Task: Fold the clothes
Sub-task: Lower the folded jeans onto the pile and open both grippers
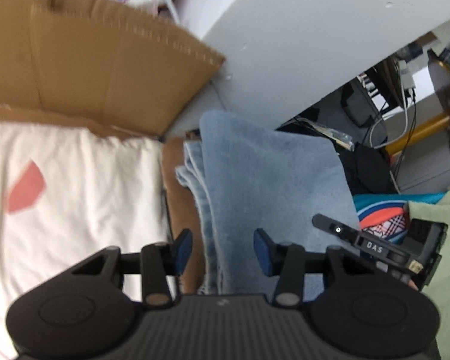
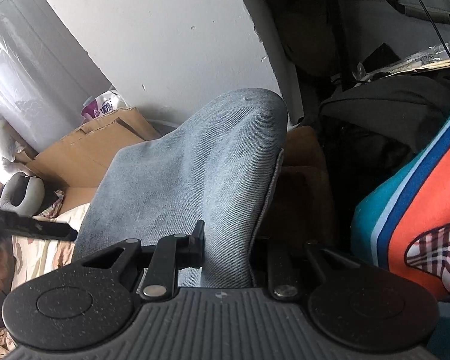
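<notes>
While the right gripper (image 2: pixel 225 249) pinches the near end of the folded, pale blue denim jeans (image 2: pixel 195 162), which lie on the brown surface right of the white printed T-shirt (image 1: pixel 75 192), the left gripper (image 1: pixel 223 250) hovers with jaws apart, gripping nothing. Denim looks heavy, thick and fairly stiff, not slippery; grip the layered left edge.

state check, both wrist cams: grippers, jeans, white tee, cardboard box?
left gripper: open, pads apart, nothing pinched
right gripper: shut on the jeans
jeans: folded in layers, one end lifted
white tee: lying flat, not gripped
cardboard box: flap open
</notes>
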### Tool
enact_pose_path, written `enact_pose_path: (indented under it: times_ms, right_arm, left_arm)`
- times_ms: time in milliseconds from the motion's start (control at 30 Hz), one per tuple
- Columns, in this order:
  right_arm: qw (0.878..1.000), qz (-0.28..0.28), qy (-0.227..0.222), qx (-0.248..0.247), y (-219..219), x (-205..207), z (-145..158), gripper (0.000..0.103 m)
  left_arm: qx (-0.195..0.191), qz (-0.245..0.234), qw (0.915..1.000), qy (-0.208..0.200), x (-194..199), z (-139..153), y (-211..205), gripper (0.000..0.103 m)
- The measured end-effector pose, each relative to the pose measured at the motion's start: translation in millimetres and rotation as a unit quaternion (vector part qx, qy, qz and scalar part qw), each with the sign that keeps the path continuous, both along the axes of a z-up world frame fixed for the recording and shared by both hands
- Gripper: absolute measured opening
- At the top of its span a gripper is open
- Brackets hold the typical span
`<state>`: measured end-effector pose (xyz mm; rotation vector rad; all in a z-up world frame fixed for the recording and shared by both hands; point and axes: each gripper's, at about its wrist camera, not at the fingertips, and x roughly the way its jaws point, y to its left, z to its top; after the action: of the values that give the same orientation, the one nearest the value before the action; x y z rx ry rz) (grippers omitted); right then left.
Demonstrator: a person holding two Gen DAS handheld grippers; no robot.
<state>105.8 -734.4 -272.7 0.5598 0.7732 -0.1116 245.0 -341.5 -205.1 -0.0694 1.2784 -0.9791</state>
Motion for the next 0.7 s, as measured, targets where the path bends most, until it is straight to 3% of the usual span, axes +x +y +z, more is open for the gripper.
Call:
enact_pose_path:
  times_ms: [233, 400, 567, 700]
  right_arm:
    - [1.0, 0.003, 0.005, -0.003, 2, 0, 1, 0.022]
    - [1.0, 0.005, 0.009, -0.008, 3, 2, 3, 0.023]
    - [1.0, 0.006, 0.011, -0.012, 4, 1, 4, 0.024]
    - [1.0, 0.001, 0.012, -0.016, 4, 1, 3, 0.027]
  left_arm:
    - [0.044, -0.029, 0.9968, -0.06, 13, 47, -22, 0.047]
    - [0.057, -0.07, 0.9924, -0.084, 5, 60, -56, 0.047]
    - [0.075, -0.105, 0.9877, -0.088, -14, 55, -88, 0.047]
    - [0.108, -0.125, 0.9822, -0.09, -29, 35, -104, 0.047]
